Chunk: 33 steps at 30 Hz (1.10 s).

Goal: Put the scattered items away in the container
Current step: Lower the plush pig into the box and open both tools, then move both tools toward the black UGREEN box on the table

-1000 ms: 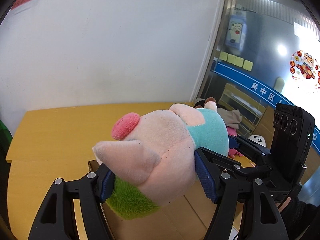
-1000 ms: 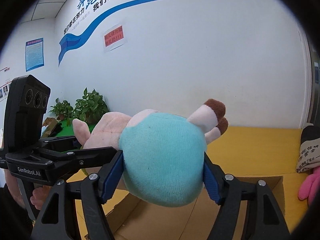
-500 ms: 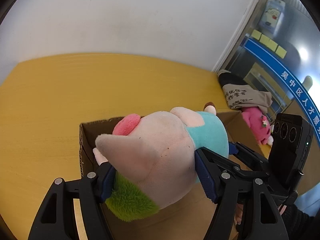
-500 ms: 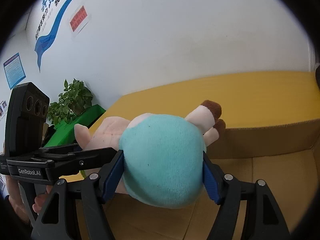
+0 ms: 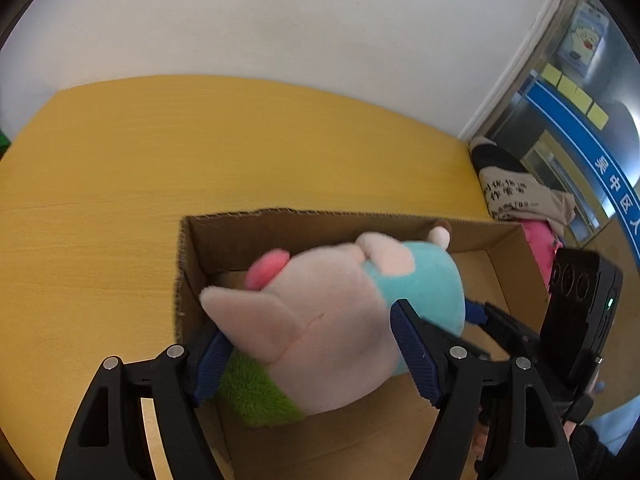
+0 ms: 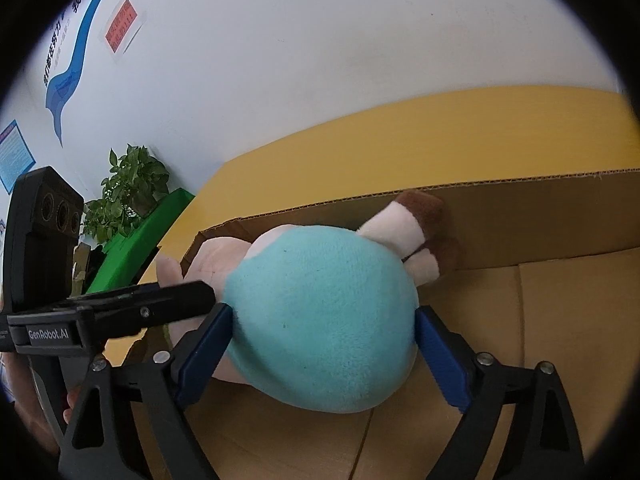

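Jaws of both grippers clamp plush pig (image 5: 344,320) inside cardboard box (image 5: 188,264).

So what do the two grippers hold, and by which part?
Both hold one pink plush pig: left gripper at the head, right gripper at its turquoise body.

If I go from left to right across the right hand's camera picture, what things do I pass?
Blue poster → other gripper's black camera block → potted plant → plush pig → cardboard box wall.

White wall (image 5: 280,20) behind yellow table (image 5: 100,200); potted plant (image 6: 124,196) w/ glass door (image 5: 580,120).
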### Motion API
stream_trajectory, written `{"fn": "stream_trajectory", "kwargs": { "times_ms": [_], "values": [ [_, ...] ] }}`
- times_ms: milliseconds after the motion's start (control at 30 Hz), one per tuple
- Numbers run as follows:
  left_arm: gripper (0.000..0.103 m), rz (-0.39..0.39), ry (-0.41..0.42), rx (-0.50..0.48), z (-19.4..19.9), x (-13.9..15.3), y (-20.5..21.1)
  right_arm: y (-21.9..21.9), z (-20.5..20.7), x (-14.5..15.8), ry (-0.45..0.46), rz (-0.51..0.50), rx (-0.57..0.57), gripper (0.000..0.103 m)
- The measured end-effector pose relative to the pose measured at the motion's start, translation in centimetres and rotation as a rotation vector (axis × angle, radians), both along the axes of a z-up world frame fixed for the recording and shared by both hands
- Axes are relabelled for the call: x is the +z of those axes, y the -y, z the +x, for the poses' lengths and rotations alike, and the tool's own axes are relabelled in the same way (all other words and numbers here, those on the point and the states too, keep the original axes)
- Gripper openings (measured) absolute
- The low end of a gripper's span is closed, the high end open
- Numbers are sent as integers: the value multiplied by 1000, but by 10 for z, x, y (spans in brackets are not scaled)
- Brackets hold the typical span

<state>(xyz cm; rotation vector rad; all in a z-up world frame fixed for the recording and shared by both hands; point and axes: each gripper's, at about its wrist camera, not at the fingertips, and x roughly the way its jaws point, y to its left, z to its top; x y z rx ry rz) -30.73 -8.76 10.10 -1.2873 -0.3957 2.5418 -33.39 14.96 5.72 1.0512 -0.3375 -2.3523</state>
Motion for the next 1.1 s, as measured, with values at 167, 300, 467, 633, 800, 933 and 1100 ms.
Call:
{"fn": "stream_trajectory", "kwargs": {
  "times_ms": [167,300,467,633,800,933,1100],
  "values": [
    [94,29,-87,76,38,40,16,-7,20,18,-53,21,2,92],
    [96,-62,-173,84,81,73,16,-15,43,60,-107,55,22,92],
    [101,-130,-292,85,156,106,-4,-28,101,121,-133,94,55,92],
    [102,-136,-372,107,229,116,-32,-62,187,145,-178,217,12,92],
    [103,-175,-439,112,287,118,-67,-94,245,138,-192,306,-76,92],
    [103,-231,-443,94,321,108,-93,-100,269,130,-196,342,-110,92],
    [103,-217,-431,61,340,103,-109,-109,291,129,-209,362,-113,92]
  ]
}}
